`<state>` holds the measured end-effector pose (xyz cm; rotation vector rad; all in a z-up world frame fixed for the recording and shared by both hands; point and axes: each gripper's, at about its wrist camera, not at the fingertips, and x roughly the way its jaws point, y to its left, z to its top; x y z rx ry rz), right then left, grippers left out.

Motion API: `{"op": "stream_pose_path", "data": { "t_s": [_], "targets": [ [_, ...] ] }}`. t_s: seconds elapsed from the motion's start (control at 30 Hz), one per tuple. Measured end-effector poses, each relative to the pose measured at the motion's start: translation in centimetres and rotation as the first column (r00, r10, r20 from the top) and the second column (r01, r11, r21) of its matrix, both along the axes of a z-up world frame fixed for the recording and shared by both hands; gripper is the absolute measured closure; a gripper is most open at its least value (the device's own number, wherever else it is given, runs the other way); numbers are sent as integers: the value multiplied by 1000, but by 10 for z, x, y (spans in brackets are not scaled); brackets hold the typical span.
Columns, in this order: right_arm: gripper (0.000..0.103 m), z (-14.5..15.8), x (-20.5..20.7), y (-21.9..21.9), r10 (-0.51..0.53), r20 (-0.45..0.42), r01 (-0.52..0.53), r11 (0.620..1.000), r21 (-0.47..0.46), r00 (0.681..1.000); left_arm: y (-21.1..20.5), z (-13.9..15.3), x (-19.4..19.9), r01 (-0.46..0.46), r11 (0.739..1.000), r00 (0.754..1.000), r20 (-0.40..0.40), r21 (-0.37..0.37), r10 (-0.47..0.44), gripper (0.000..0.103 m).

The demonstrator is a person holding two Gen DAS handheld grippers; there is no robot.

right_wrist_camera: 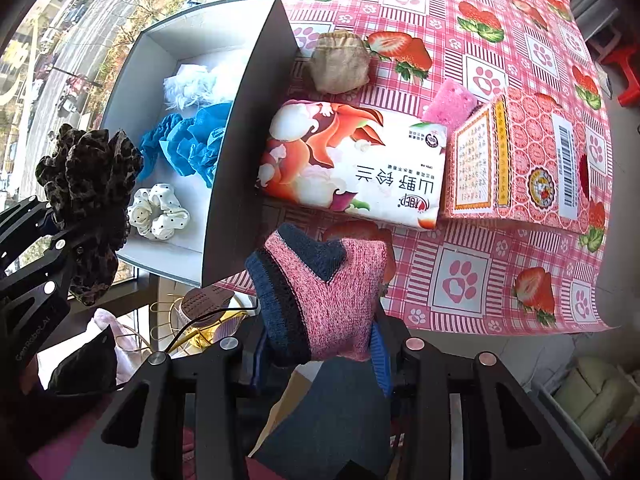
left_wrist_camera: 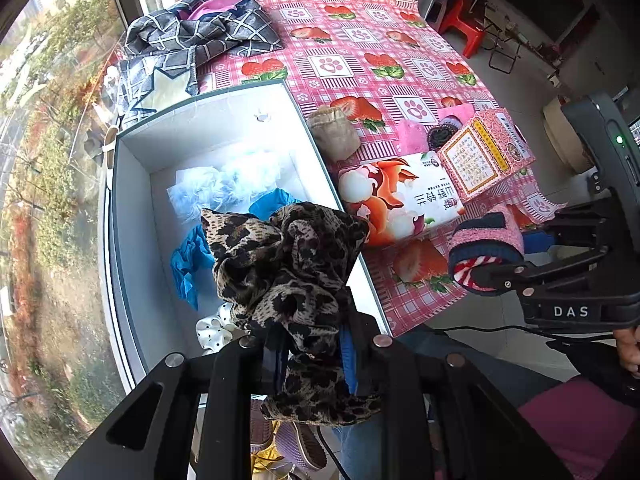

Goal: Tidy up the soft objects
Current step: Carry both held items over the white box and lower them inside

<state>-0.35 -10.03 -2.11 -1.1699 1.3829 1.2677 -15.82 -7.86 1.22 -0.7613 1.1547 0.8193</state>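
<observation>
A: A window with trees and a street fills the left of both views; the surface (left_wrist_camera: 360,32) wears a pink strawberry-and-paw-print cloth, and a white box (left_wrist_camera: 132,184) stands at its left edge.

B: What's being carried?

A: The left gripper (left_wrist_camera: 308,344) has its jaws clamped on a leopard-print scrunchie (left_wrist_camera: 288,264), hanging over the box's lower part. The right gripper (right_wrist_camera: 320,344) has its jaws clamped on a pink-and-navy sock (right_wrist_camera: 324,296), at lower centre of the right view, above the cloth just beside the box's dark wall.

B: Already inside?

A: A blue scrunchie (right_wrist_camera: 188,148), a white dotted scrunchie (right_wrist_camera: 158,210) and a pale fluffy bundle (right_wrist_camera: 188,86).

B: How will they handle?

A: Light, limp, probably not fragile. I'd pinch each through a bunched fold; a thin edge could slip. A beige sock (right_wrist_camera: 340,66) waits near the tissue pack (right_wrist_camera: 356,164).
</observation>
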Motion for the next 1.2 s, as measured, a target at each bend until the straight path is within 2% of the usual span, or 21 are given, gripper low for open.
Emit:
{"op": "stream_pose_path", "data": {
  "t_s": [0.63,1.2],
  "targets": [
    [61,18,-31,31,107,7,-107,993,49,994,9,-2,-29,-131,991,991,18,-2,131,79],
    [61,28,-67,75,157,-31,-154,984,91,987,46,-12,-52,-256,967,966,-30,-6,256,79]
  ]
}}
